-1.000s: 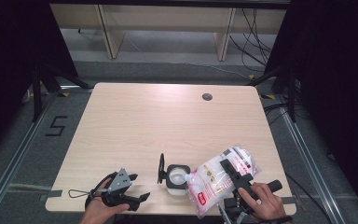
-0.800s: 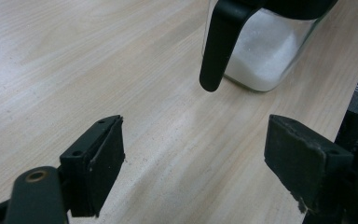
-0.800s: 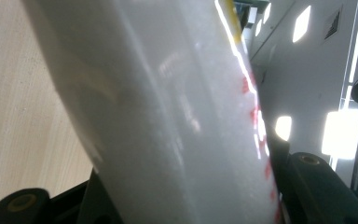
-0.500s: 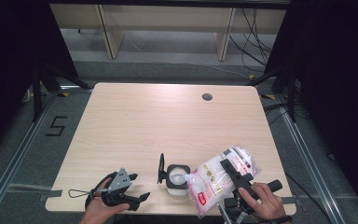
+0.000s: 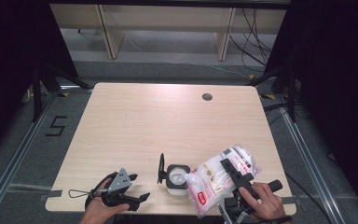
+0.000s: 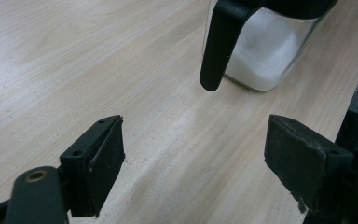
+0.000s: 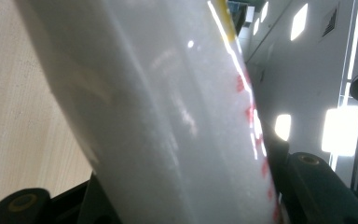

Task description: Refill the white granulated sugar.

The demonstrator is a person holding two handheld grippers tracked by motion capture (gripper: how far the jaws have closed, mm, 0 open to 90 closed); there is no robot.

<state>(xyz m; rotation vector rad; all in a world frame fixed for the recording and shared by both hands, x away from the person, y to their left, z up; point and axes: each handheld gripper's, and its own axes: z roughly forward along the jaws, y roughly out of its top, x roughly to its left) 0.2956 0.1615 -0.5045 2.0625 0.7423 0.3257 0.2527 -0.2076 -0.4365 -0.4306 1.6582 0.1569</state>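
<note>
Clamping a clear plastic bag (image 5: 216, 179) of white grains, the right gripper (image 5: 235, 175) tilts it, jaws half closed on its sides, over an open glass jar (image 5: 177, 178) at the table's (image 5: 168, 121) near edge. Up close, the left gripper view shows white grains inside the jar. The left gripper (image 6: 196, 161) rests nearby on the table, jaws wide and empty.
</note>
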